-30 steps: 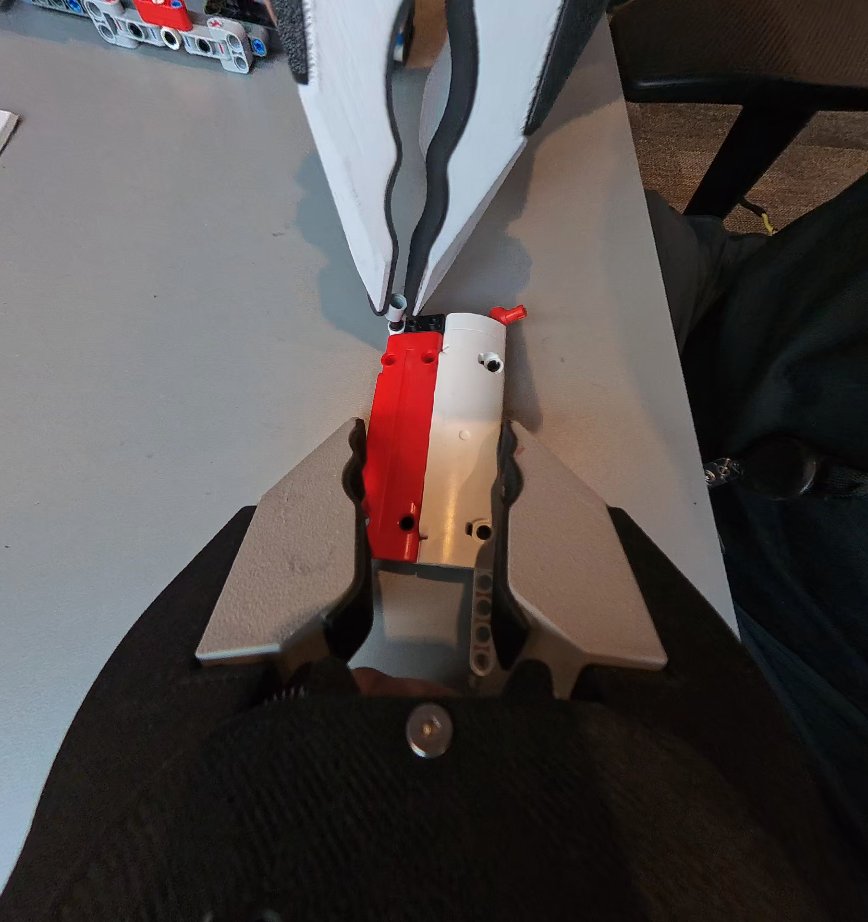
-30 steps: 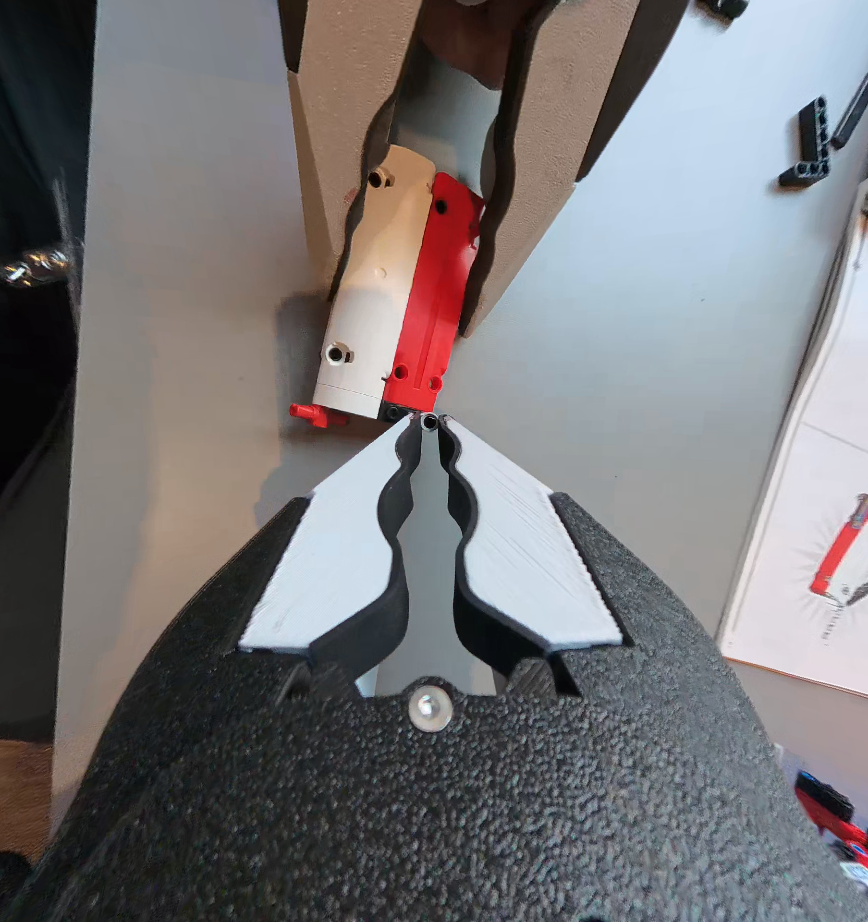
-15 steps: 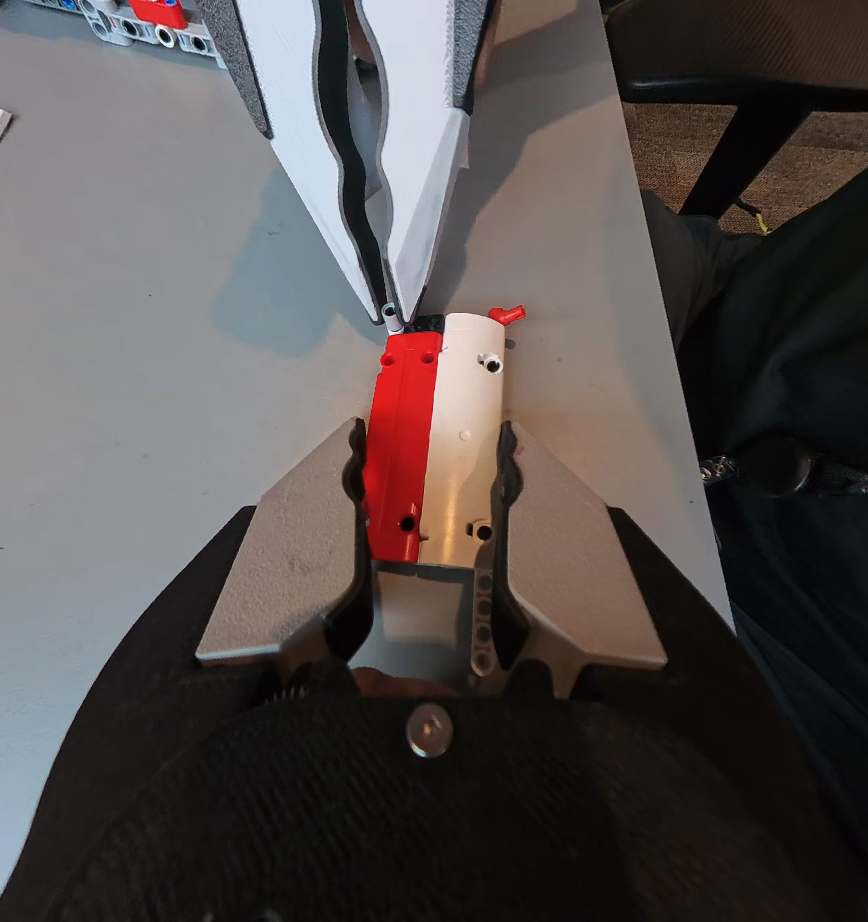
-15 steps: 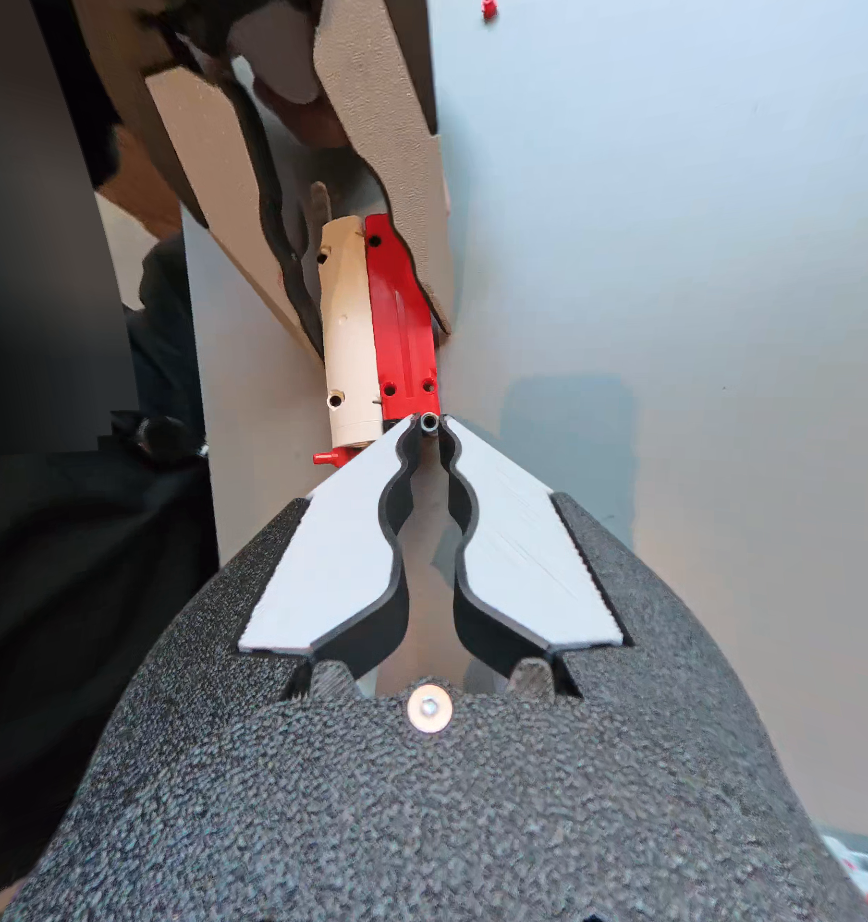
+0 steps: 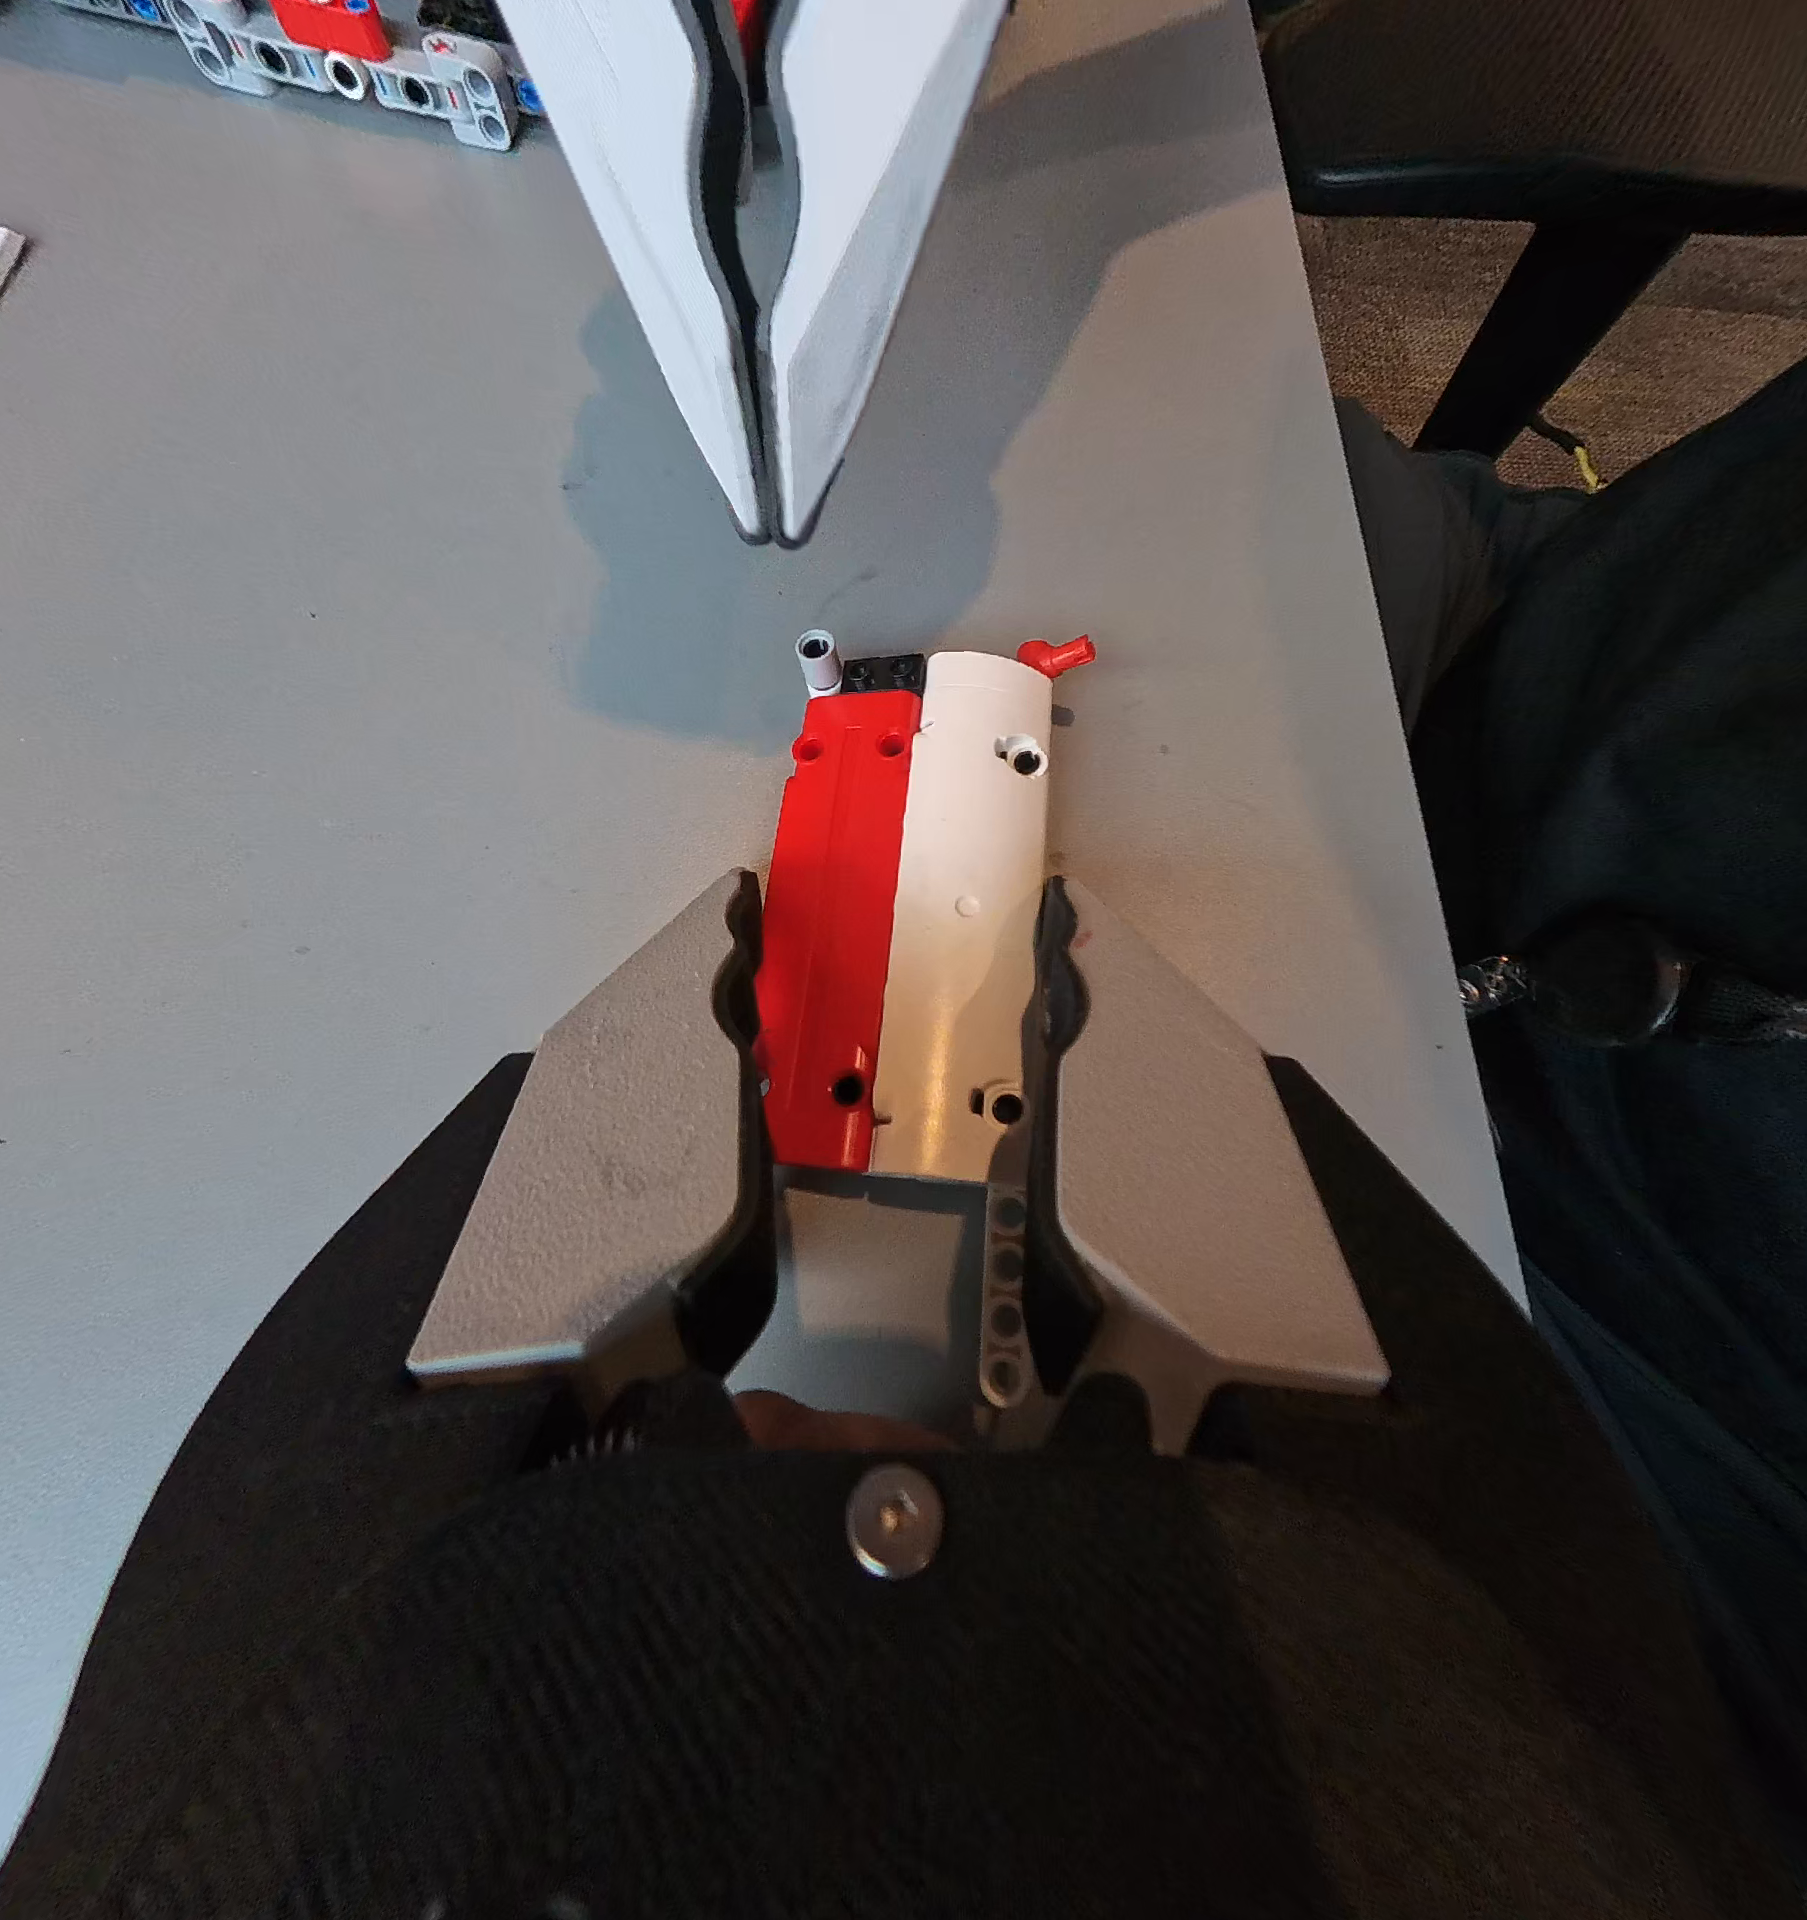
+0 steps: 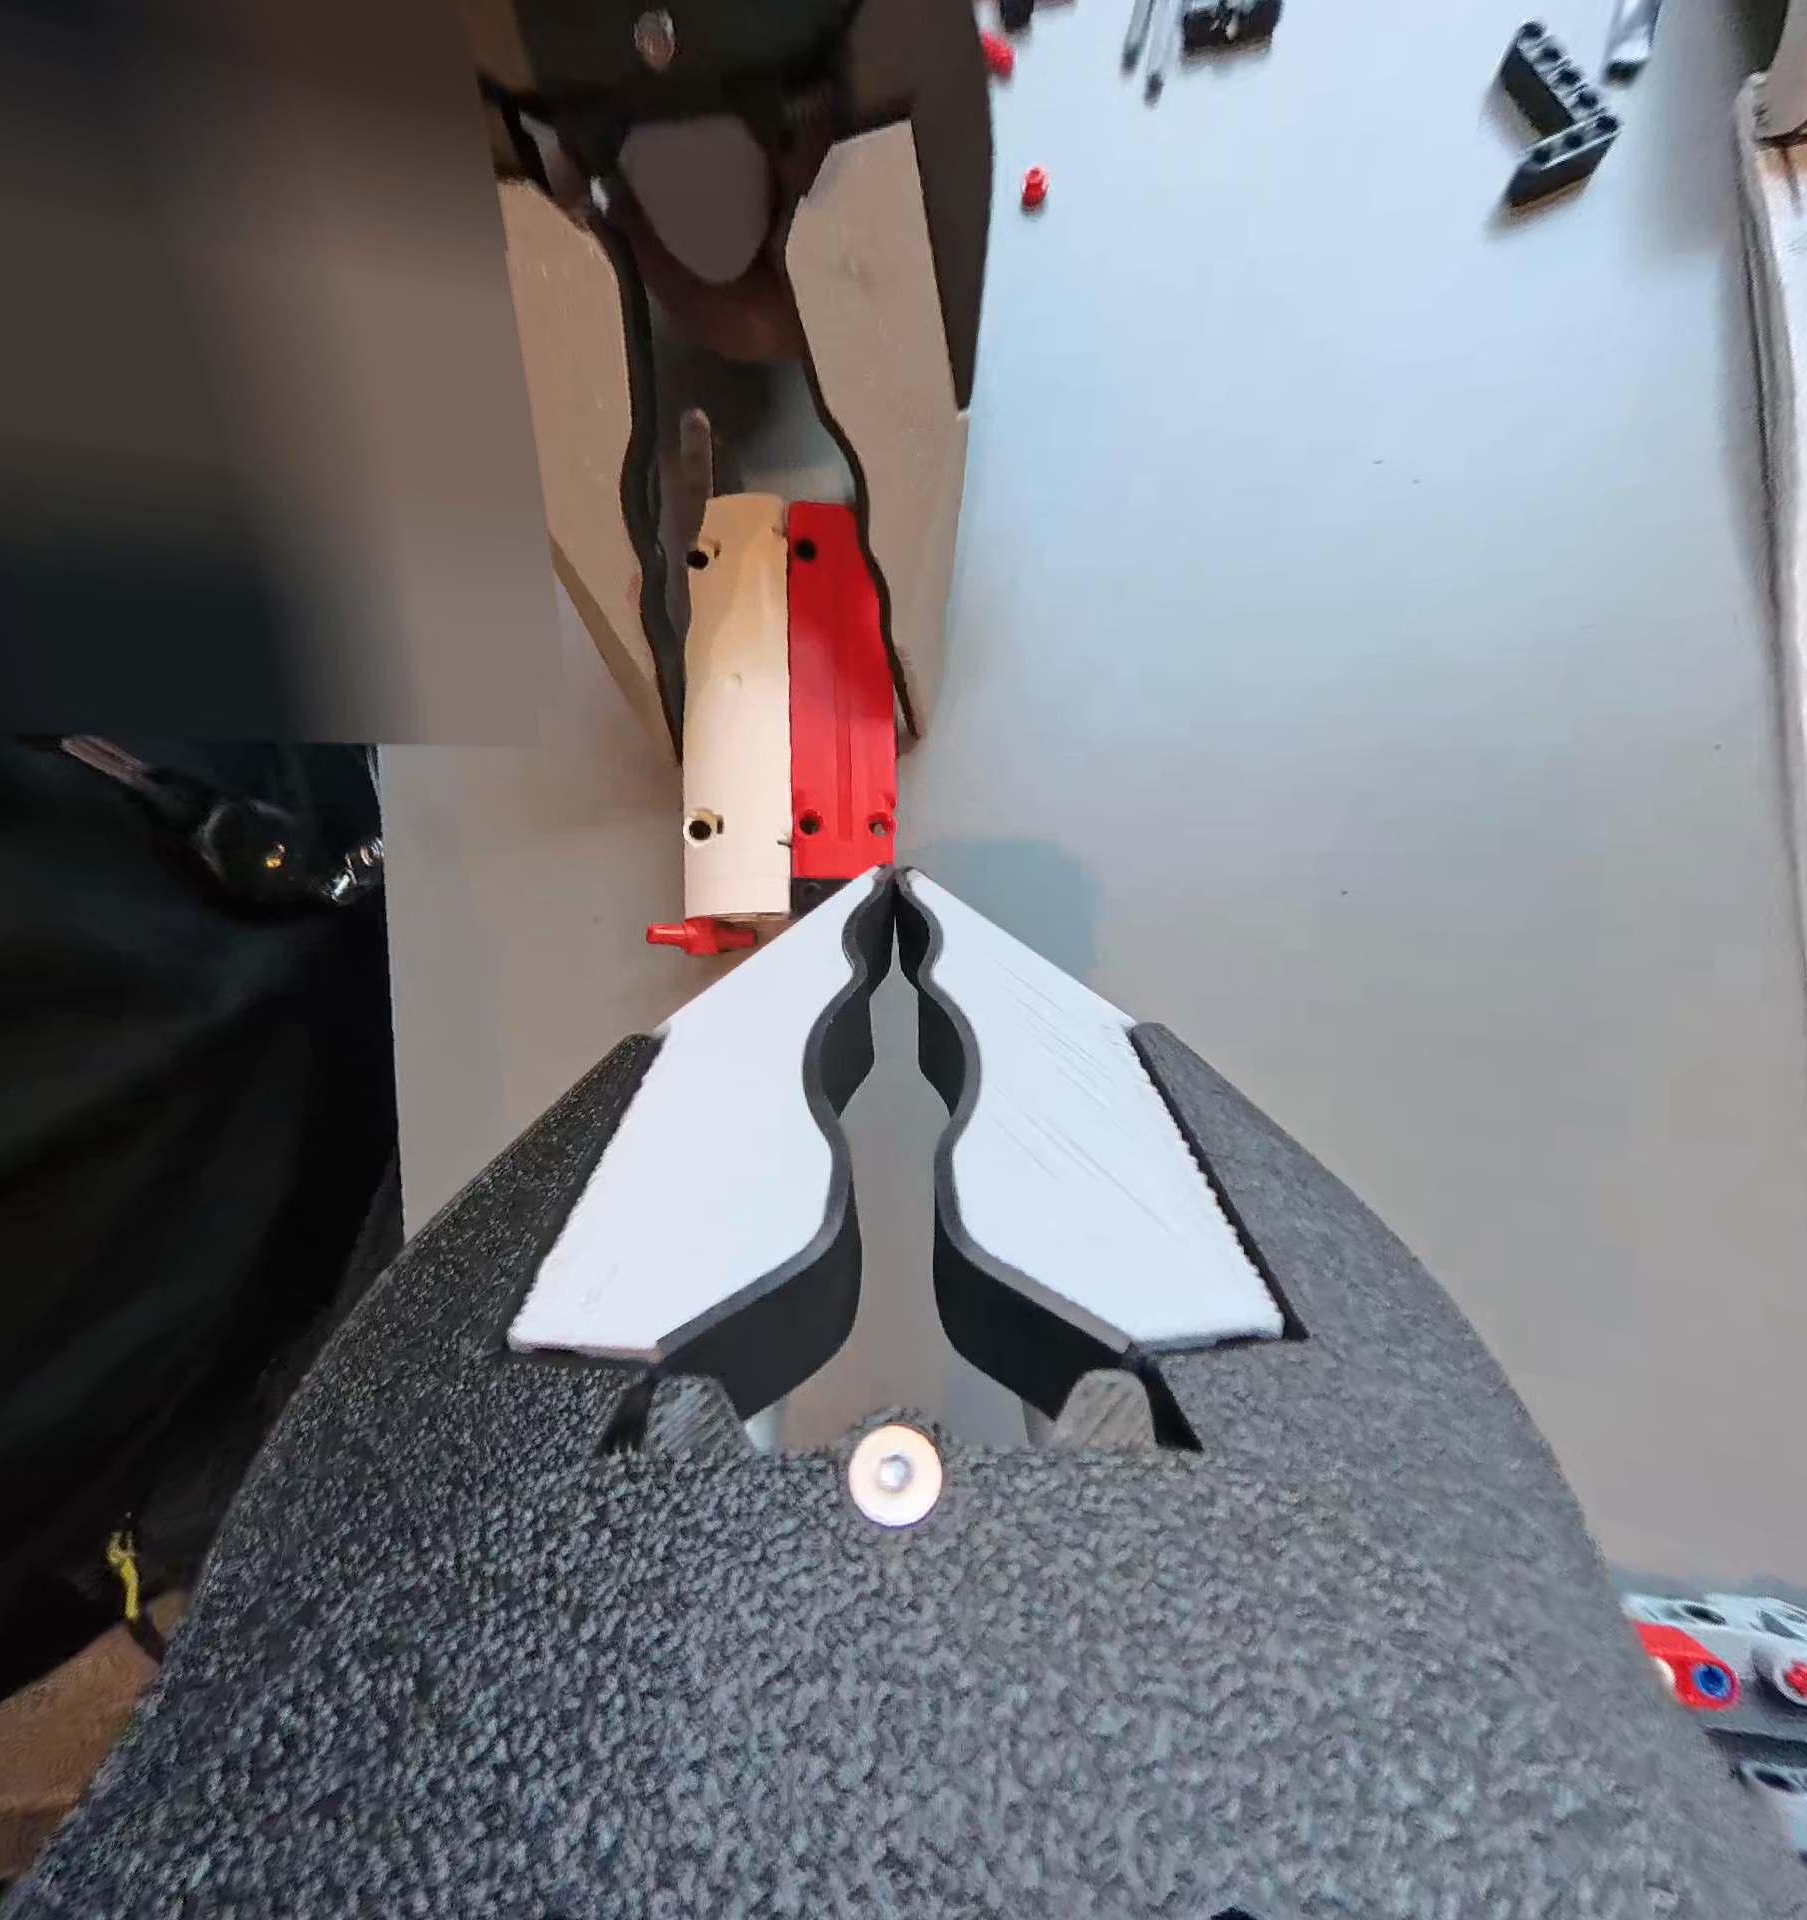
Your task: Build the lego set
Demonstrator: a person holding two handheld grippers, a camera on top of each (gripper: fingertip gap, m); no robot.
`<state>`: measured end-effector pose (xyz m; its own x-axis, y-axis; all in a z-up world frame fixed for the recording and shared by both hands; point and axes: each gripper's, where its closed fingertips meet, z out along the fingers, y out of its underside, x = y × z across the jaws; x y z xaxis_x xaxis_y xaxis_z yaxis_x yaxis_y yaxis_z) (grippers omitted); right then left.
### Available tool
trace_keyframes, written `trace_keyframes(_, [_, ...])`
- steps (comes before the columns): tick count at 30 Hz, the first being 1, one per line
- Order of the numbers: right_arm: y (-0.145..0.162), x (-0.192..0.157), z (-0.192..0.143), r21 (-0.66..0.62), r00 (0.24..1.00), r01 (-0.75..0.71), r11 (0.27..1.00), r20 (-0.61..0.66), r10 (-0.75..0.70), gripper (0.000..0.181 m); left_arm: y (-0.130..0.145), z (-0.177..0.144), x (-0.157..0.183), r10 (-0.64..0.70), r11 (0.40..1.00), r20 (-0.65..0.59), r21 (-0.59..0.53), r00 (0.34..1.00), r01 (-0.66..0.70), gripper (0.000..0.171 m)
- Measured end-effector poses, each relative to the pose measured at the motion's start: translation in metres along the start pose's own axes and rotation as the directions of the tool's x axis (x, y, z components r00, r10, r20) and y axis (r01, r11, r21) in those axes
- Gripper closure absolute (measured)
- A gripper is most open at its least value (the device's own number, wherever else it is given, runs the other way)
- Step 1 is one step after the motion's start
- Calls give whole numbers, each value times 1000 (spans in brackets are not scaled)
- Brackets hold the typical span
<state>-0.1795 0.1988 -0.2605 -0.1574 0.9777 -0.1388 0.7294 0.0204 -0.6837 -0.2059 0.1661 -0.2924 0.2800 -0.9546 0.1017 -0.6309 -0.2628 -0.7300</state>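
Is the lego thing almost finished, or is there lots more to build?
Still lots to go. Done: the red and white panel piece is joined, with a small grey pin at its far end. In hand: the left gripper clamps it; the right gripper is shut, holding nothing. Left: loose black beams wait on the table.
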Motion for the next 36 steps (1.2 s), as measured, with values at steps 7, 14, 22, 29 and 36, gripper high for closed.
trace_keyframes(7, [10,2,9,-48,998,43,998,-41,-45,181,0,0,0,-2,1000,0,0,1000,2,120])
trace_keyframes(14, [1,-2,10,-19,999,38,999,-26,-39,181,0,0,0,0,1000,-2,0,1000,0,120])
trace_keyframes(22, [7,-3,20,-65,997,76,995,-28,-78,181,1,-1,1,1,1000,-4,-1,1000,-1,120])
trace_keyframes(29, [9,-2,22,-75,995,86,993,-38,-89,181,0,0,1,3,1000,-5,-1,1000,-3,120])
trace_keyframes(36, [-9,3,-1,133,992,-96,986,-66,106,170,0,0,2,4,1000,0,-2,1000,-4,120])
